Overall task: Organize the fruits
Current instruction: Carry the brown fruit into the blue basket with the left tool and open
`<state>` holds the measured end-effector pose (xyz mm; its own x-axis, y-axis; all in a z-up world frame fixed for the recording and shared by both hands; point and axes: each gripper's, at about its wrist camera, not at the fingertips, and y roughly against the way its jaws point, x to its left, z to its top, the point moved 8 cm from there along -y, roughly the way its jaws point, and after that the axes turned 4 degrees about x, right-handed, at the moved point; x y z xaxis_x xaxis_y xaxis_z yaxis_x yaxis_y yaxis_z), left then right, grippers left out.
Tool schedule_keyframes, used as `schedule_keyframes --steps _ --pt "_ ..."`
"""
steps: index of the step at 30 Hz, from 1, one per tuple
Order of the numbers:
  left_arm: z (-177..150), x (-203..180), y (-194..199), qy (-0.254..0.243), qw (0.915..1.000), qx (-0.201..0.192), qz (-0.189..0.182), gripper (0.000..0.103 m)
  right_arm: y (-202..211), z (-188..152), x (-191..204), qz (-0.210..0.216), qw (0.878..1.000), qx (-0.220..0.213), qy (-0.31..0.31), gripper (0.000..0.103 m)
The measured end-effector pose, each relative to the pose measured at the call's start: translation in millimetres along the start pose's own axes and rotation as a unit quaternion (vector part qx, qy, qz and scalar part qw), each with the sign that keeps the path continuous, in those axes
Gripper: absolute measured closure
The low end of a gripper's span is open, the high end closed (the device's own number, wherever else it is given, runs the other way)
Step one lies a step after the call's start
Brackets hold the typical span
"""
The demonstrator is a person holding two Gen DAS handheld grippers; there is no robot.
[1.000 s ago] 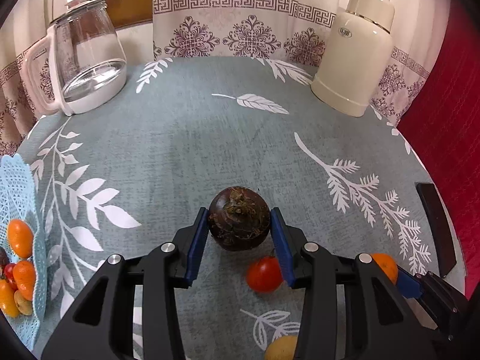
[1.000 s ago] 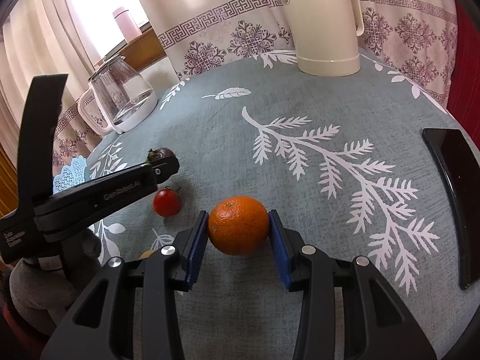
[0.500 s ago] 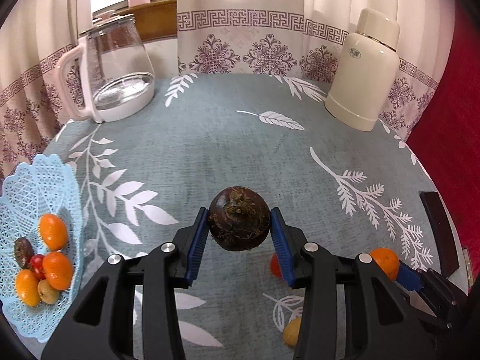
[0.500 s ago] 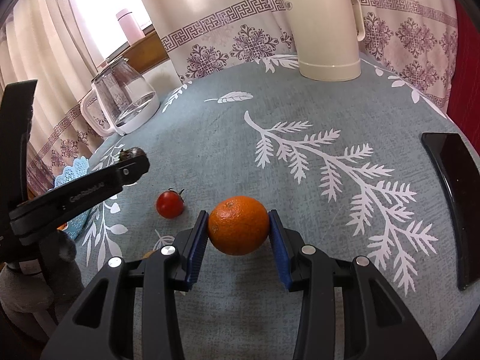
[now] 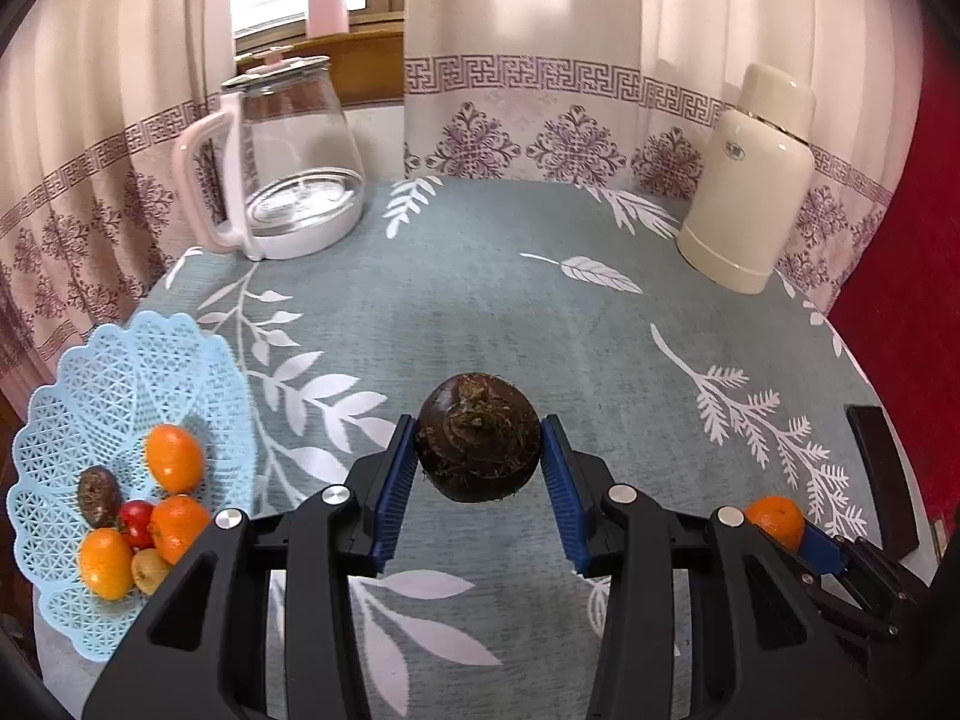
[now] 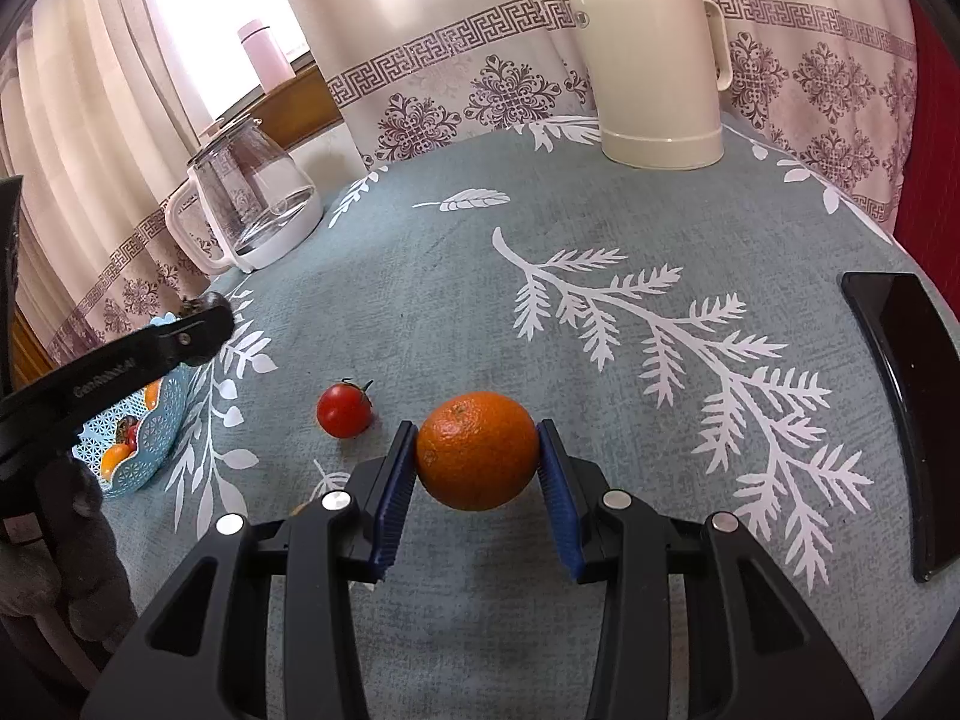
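Observation:
My left gripper (image 5: pixel 478 477) is shut on a dark brown round fruit (image 5: pixel 478 437), held above the grey-green tablecloth. To its left stands a light blue lattice basket (image 5: pixel 129 372) holding several oranges, a red tomato and a dark fruit. My right gripper (image 6: pixel 477 468) is shut on an orange (image 6: pixel 477 450), which also shows at the lower right of the left wrist view as the orange (image 5: pixel 775 519). A red cherry tomato (image 6: pixel 344 410) lies on the cloth just left of the right gripper. The basket (image 6: pixel 159 420) sits partly behind the left gripper's arm.
A glass kettle (image 5: pixel 288 162) with a pink handle stands at the back left and a cream thermos (image 5: pixel 750 180) at the back right. A black phone (image 6: pixel 912 384) lies near the table's right edge. Curtains hang behind the round table.
The left gripper has risen and swung left with the dark fruit, bringing the basket more fully into view. The right gripper has lifted slightly with the orange.

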<state>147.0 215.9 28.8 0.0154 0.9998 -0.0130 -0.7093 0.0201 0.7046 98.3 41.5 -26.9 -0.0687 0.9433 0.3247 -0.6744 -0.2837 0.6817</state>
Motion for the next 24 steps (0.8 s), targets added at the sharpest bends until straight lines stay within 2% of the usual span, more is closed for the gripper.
schedule_keyframes --steps 15,24 --pt "-4.6 64.0 26.6 0.050 0.9972 -0.022 0.051 0.060 5.7 0.3 3.9 0.000 1.000 -0.013 0.012 0.062" --pt "-12.2 107.2 31.9 0.086 0.9929 -0.020 0.080 0.060 7.1 0.3 4.8 0.001 1.000 -0.015 0.014 0.062"
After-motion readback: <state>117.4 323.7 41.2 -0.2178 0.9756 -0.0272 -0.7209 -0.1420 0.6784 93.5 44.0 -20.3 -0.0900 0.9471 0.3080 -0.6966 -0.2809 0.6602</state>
